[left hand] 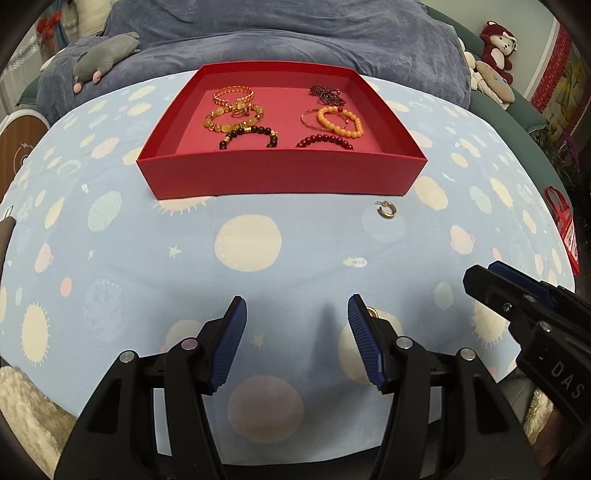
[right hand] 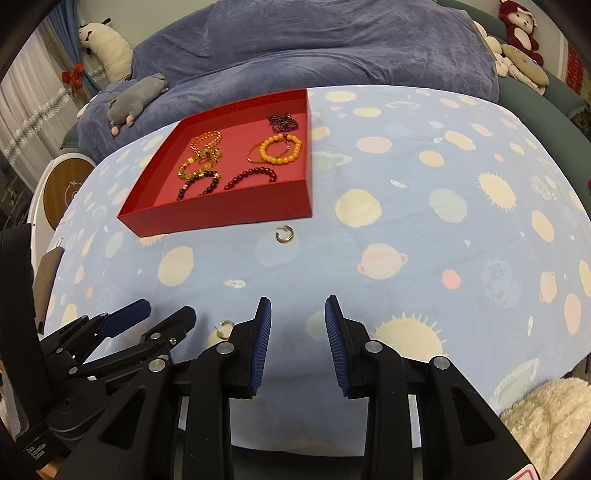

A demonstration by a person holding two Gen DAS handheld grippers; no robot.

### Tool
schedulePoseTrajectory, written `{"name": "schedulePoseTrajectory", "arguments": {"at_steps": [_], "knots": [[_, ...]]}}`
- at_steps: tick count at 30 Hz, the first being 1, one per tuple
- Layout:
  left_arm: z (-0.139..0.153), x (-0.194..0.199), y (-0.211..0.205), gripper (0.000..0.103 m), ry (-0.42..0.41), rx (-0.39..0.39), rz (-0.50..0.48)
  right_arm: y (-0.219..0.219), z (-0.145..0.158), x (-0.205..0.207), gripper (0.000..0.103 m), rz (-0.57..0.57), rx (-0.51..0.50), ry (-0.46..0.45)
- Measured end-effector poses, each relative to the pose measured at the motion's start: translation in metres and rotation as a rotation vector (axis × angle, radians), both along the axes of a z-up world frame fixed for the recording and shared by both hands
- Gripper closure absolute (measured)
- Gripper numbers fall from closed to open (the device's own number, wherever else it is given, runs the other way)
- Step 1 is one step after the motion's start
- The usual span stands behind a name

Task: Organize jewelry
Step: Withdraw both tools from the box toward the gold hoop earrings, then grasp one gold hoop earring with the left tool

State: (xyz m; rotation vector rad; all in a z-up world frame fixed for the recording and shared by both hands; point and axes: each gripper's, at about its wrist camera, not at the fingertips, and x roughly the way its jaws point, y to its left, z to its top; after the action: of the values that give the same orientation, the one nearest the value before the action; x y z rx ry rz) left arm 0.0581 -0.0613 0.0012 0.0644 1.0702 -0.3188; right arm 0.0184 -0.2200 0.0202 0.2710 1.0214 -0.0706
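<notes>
A red tray [left hand: 280, 173] [right hand: 221, 212] stands on the blue planet-print cloth and holds several bracelets: gold chain [left hand: 232, 94], yellow beads [left hand: 232, 120], orange beads [left hand: 341, 122] [right hand: 280, 149], dark red beads [left hand: 325, 142], a dark purple piece [left hand: 327, 94]. A gold hoop earring [left hand: 386, 210] [right hand: 285, 234] lies on the cloth just in front of the tray. A second earring [left hand: 373, 313] [right hand: 224, 328] lies close beside my left gripper's right finger. My left gripper [left hand: 295, 325] [right hand: 147, 314] is open and empty. My right gripper [right hand: 298, 325] [left hand: 487, 273] is open and empty.
The cloth [left hand: 247, 243] covers a rounded table. Behind it lies a blue blanket [left hand: 295, 33] with a grey plush [left hand: 107, 51]. More plush toys [left hand: 495, 59] sit at the back right. A round wooden object [right hand: 64, 188] stands at the left. White fleece [right hand: 550, 421] lies at the near right.
</notes>
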Motion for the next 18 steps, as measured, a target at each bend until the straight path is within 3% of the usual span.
{"name": "schedulePoseTrajectory", "arguments": {"at_steps": [7, 18], "knots": [[-0.007, -0.012, -0.010, 0.049, 0.003, -0.013, -0.014, -0.016, -0.016, -0.015, 0.072, -0.058, 0.009, 0.050], [-0.017, -0.014, -0.033, 0.051, -0.014, 0.014, -0.053, -0.005, -0.022, -0.018, 0.072, -0.012, -0.017, 0.067]]}}
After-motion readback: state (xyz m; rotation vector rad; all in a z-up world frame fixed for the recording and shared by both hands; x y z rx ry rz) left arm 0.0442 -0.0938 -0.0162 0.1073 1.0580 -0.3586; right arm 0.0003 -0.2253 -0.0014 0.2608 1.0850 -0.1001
